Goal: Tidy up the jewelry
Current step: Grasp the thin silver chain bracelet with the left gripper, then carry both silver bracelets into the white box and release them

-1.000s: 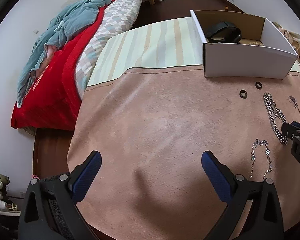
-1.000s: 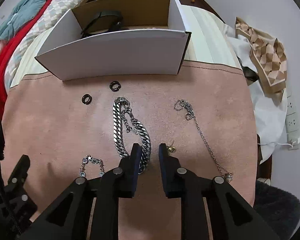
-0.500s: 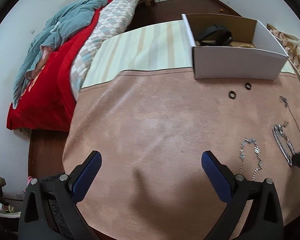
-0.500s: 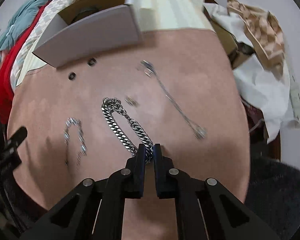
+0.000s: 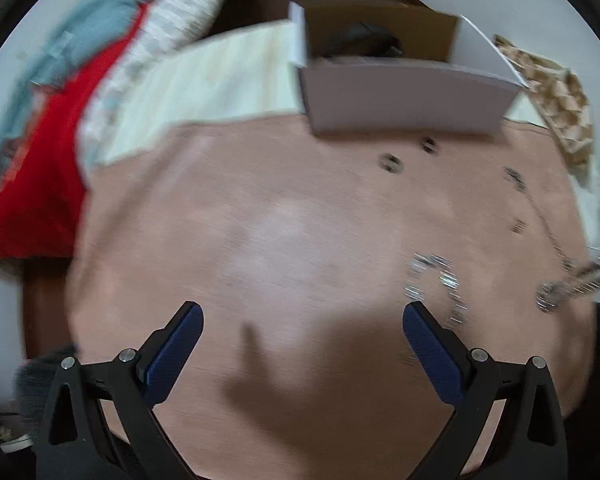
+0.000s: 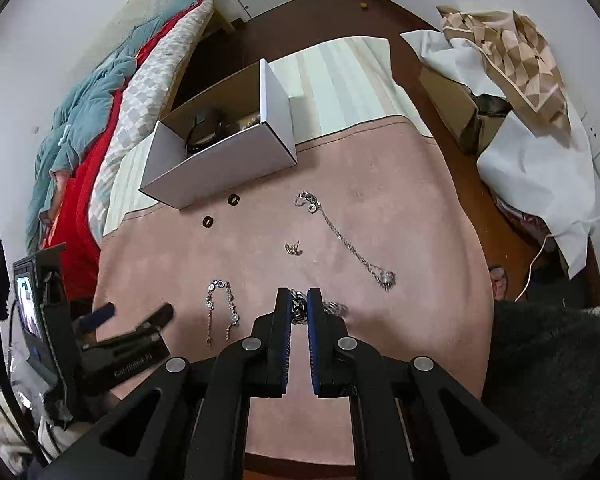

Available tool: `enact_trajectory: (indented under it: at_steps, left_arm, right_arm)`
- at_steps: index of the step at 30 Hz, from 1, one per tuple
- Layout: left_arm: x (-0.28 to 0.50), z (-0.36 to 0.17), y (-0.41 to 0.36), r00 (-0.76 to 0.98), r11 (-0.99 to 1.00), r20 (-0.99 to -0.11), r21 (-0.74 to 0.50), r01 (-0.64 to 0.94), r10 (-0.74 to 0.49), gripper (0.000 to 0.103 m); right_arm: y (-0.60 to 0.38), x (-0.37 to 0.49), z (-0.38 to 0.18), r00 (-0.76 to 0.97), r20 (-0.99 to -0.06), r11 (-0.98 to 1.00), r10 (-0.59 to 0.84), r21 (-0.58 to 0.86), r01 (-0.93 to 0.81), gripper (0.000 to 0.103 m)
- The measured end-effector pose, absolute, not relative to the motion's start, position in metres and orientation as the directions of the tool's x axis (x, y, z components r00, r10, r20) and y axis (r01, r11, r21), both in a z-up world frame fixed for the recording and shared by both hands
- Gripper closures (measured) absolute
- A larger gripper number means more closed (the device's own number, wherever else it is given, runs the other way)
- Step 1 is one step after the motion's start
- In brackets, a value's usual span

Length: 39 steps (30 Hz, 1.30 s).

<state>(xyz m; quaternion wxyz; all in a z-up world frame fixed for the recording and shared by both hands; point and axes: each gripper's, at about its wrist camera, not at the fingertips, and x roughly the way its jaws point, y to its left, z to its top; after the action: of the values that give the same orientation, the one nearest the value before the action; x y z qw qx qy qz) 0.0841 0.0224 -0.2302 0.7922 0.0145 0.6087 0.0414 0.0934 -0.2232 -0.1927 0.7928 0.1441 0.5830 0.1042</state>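
Right hand-held gripper (image 6: 299, 307) clamped on heavy chain bracelet (image 6: 334, 307), low centre of frame, bunched links trailing rightward over pink worktop (image 6: 400, 184). Left hand-held gripper (image 5: 302, 330) spread wide, holding nothing. White box (image 6: 236, 160) upper left.

My right gripper (image 6: 299, 300) has its jaws drawn nearly together, pinching the heavy chain (image 6: 332, 307) between the blue pads, tips angled down toward the surface. My left gripper (image 5: 302, 320) hangs with its jaws spread wide apart, nothing between them, blue pads facing inward. From the right wrist view, my left gripper (image 6: 138, 314) sits low at the left, well apart from the right one.
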Motion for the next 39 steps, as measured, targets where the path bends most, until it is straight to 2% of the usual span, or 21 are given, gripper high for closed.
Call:
enact_trajectory:
  at_steps: [3,8,11,13,14,15,18,26,39]
  left_arm:
    - [0.083,-0.240,0.005,0.223,1.000,-0.975,0.016,0.002,0.015,0.001]
    - [0.084,-0.248,-0.029,0.222,0.994,-0.975,0.033,0.101,0.010,0.003]
    - [0.087,-0.254,-0.046,0.227,0.987,-0.974,0.064,0.149,0.029,0.021]
    - [0.090,-0.250,-0.051,0.257,0.984,-0.966,0.053,0.168,0.009,0.040]
    - [0.092,-0.248,-0.053,0.262,0.983,-0.965,0.039,0.177,-0.009,0.065]
    - [0.093,-0.247,-0.055,0.264,0.983,-0.964,0.031,0.182,-0.018,0.096]
    - [0.099,-0.245,-0.055,0.257,0.982,-0.966,0.021,0.187,-0.028,0.100]
    - [0.109,-0.208,-0.015,0.300,0.989,-0.945,-0.099,0.113,-0.129,0.100]
    - [0.117,-0.130,0.011,0.416,0.976,-0.883,-0.191,0.108,-0.219,0.100]
  right_arm:
    - [-0.229,0.098,-0.208,0.281,-0.904,0.939,0.323,0.343,0.022,0.095]
    - [-0.240,0.097,-0.225,0.264,-0.913,0.939,0.311,0.338,0.061,0.095]
    - [-0.244,0.094,-0.230,0.255,-0.917,0.939,0.306,0.335,0.077,0.095]
    - [-0.247,0.093,-0.231,0.255,-0.916,0.937,0.310,0.340,0.083,0.095]
    - [-0.248,0.093,-0.230,0.257,-0.915,0.935,0.312,0.344,0.086,0.095]
    - [-0.249,0.093,-0.230,0.258,-0.913,0.933,0.316,0.348,0.089,0.095]
    - [-0.250,0.094,-0.224,0.270,-0.905,0.927,0.329,0.364,0.092,0.095]
    - [-0.246,0.096,-0.196,0.319,-0.873,0.910,0.370,0.410,0.066,0.095]
    - [-0.220,0.121,-0.137,0.397,-0.797,0.875,0.454,0.483,-0.032,0.096]
